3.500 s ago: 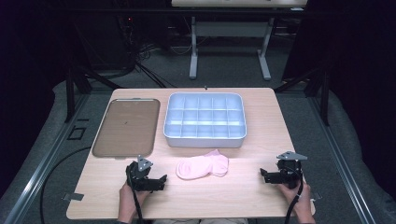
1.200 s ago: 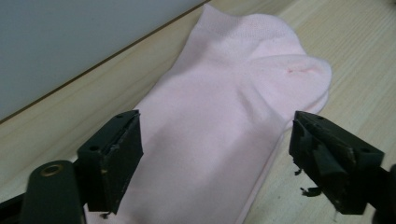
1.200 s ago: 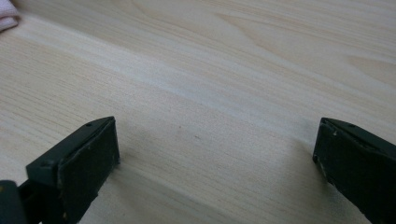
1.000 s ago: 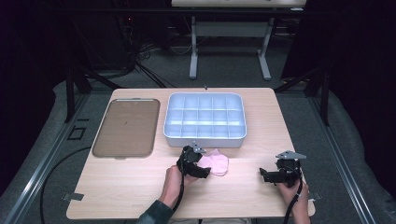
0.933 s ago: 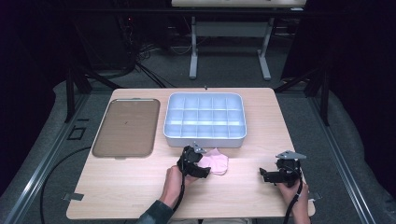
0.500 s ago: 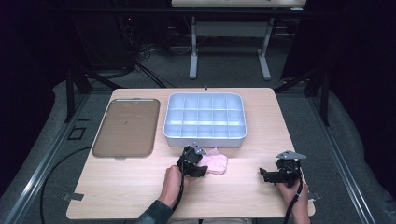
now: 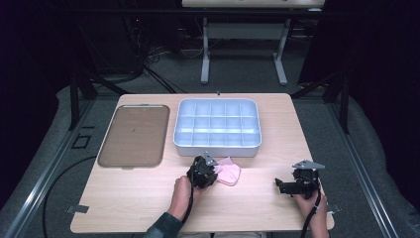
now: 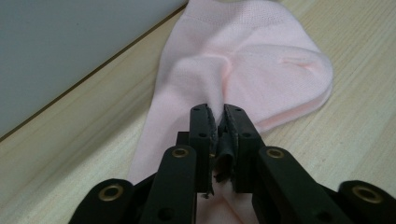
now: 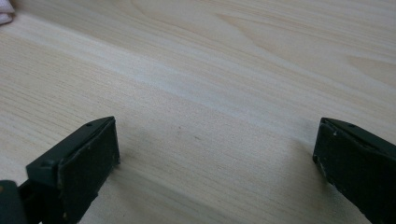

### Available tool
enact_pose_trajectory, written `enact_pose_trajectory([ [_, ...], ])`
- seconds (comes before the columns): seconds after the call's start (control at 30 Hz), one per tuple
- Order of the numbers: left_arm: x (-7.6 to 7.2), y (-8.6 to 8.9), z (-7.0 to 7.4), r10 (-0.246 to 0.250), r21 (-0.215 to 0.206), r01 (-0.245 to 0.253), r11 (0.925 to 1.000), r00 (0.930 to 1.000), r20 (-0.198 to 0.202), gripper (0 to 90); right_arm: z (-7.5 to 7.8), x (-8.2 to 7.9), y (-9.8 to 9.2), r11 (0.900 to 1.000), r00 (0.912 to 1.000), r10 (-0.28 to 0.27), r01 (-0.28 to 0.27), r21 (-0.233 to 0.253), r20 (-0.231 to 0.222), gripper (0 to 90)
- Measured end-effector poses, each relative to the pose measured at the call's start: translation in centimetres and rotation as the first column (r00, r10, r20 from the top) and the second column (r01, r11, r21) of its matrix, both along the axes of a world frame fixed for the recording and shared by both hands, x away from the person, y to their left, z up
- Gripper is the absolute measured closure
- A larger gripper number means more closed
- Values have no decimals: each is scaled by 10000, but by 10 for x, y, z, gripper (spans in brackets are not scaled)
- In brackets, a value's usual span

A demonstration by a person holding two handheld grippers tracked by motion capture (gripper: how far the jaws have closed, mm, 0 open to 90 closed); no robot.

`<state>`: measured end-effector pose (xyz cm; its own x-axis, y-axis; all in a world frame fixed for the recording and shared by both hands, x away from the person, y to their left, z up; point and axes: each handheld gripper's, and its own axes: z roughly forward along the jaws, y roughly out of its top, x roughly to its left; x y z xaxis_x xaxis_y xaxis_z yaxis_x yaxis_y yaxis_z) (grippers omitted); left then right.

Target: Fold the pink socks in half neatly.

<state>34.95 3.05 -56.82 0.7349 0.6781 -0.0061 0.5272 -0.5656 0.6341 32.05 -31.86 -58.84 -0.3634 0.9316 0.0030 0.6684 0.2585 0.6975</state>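
Note:
A pink sock [image 7: 229,171] lies on the wooden table just in front of the grey divided tray [image 7: 218,144]. My left gripper [image 7: 212,171] is over the sock's left end. In the left gripper view its jaws are pressed together on a fold of the pink sock [image 8: 243,70], and my left gripper [image 8: 218,115] has fabric bunched up between the pads. My right gripper [image 7: 279,185] rests near the table's front right, held by a hand, pointing left. In the right gripper view my right gripper [image 9: 215,140] has its jaws wide apart over bare wood.
A flat brown lid or tray [image 7: 132,135] lies at the left of the table. The grey tray's wall [image 8: 70,51] stands close beside the sock. A corner of pink fabric [image 9: 4,13] shows at the far top left of the right gripper view. Cables trail off the front edge.
My left gripper moved from the front left of the table across to the sock and has shut on it, bunching the sock rightward. The right gripper has stayed put.

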Motion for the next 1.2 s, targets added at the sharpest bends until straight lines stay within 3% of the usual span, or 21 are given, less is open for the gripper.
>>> enact_pose_trajectory([
  [0.17,0,7,0,-150,-553,140,9984,9997,-167,837,0,0,0,10000,10000,-27,27,38,24,0],
  [0.37,-6,13,12,-324,-1016,320,9943,9995,-19,838,0,0,0,10000,10000,-29,29,39,26,0],
  [0.53,-19,16,23,-606,-1322,628,9892,9979,208,837,0,0,0,10000,10000,-3,3,5,4,0],
  [0.7,-38,16,29,-1173,-1293,1210,9842,9925,357,836,0,0,0,10000,10000,-35,35,48,38,0],
  [0.9,-58,15,26,-1707,-1498,1708,9738,9852,136,835,0,0,1,10000,10000,-42,42,64,40,0],
  [1.03,-65,16,22,-1993,-1429,1977,9698,9799,33,835,0,0,0,10000,10000,-9,9,23,18,0],
  [1.2,-69,14,13,-2059,-1256,2044,9708,9786,17,829,0,0,1,10000,10000,-40,40,63,54,0],
])
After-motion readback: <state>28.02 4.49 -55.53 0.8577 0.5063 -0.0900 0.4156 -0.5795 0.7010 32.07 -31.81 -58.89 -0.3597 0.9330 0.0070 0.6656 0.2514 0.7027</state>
